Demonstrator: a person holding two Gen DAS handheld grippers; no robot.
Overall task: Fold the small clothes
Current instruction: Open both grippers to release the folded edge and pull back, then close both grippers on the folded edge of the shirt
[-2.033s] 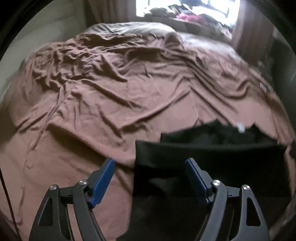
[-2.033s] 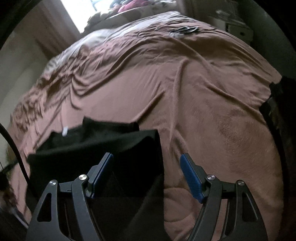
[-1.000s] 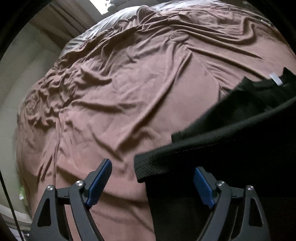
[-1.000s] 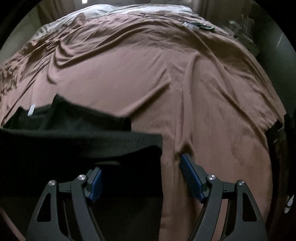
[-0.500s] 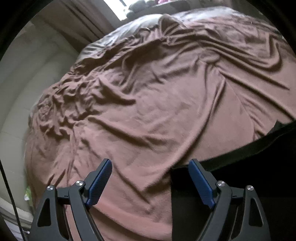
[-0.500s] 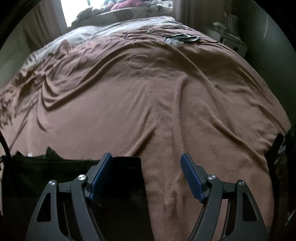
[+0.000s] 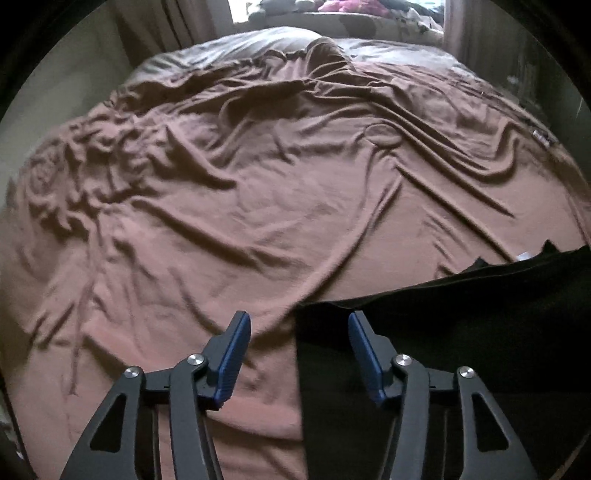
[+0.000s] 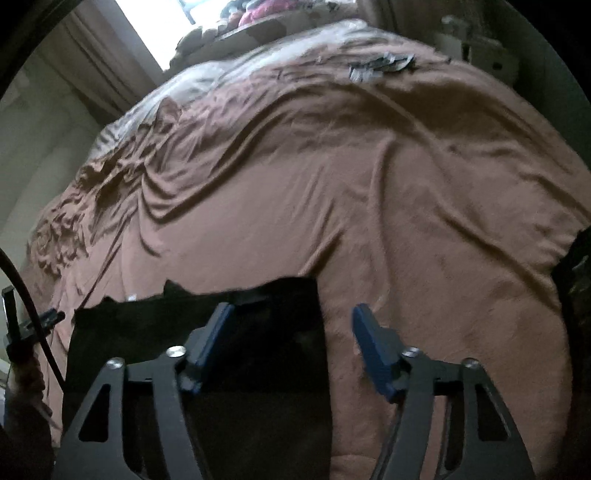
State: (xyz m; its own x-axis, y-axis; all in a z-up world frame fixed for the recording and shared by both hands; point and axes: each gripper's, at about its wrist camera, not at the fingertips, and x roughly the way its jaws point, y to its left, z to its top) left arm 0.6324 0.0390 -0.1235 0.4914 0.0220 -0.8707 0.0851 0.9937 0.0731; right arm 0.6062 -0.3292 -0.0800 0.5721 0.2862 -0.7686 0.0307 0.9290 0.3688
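Wrinkly brown blanket (image 7: 258, 206) all over a big bed, with black clothes (image 7: 443, 350) lying flat on the near part. Left gripper (image 7: 297, 354) tipped down over the left edge of black clothes, blue pads (image 7: 231, 354) apart, just been closing, pinching nothing. Right gripper (image 8: 291, 343) tipped down over the right edge of black clothes (image 8: 258, 332), pads apart too, just been closing, nothing pressed. Left of black clothes, in the right view only, a dark cable (image 8: 33, 314) and a bit of hand. Past black clothes, a bright window (image 7: 332, 7) with curtains. Small dark things (image 8: 380, 64) far up on the blanket, clear only in the right view.
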